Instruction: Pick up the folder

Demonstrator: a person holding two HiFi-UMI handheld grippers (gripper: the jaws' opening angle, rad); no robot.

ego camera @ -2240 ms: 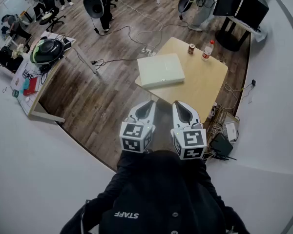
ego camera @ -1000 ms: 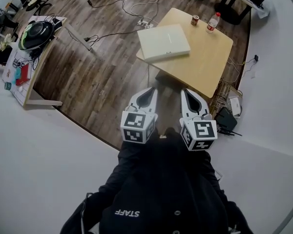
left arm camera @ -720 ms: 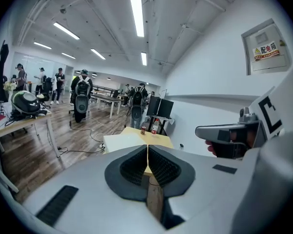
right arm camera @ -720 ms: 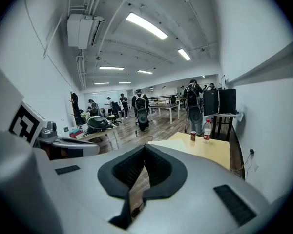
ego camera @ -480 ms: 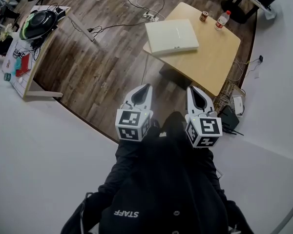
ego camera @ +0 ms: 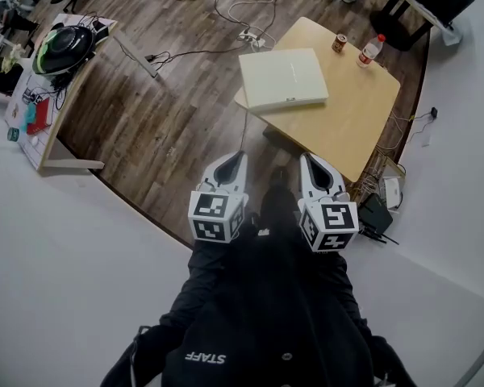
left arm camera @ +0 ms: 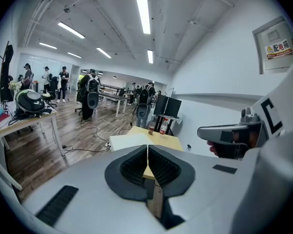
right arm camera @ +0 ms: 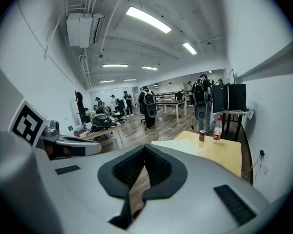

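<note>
The folder (ego camera: 284, 77) is a flat white case lying shut on the near left part of a light wooden table (ego camera: 356, 115). My left gripper (ego camera: 236, 159) and right gripper (ego camera: 309, 160) hang side by side above the floor, short of the table, both pointing toward it. Both are shut with nothing between the pads. In the left gripper view the shut left gripper (left arm camera: 147, 148) lines up with the folder (left arm camera: 128, 141) beyond it. The right gripper view has the shut right gripper (right arm camera: 145, 148) in front of the folder (right arm camera: 172, 143) and table (right arm camera: 223, 154).
A can (ego camera: 338, 43) and a water bottle (ego camera: 371, 52) stand at the table's far edge. Cables and a power strip (ego camera: 251, 35) lie on the wood floor. A side desk (ego camera: 52, 95) with a helmet is at left. Boxes and cords (ego camera: 383, 204) sit under the table's right side.
The table and folder have come nearer in the head view, and both grippers sit a little lower in the picture. The folder lies where it was; both grippers stay shut.
</note>
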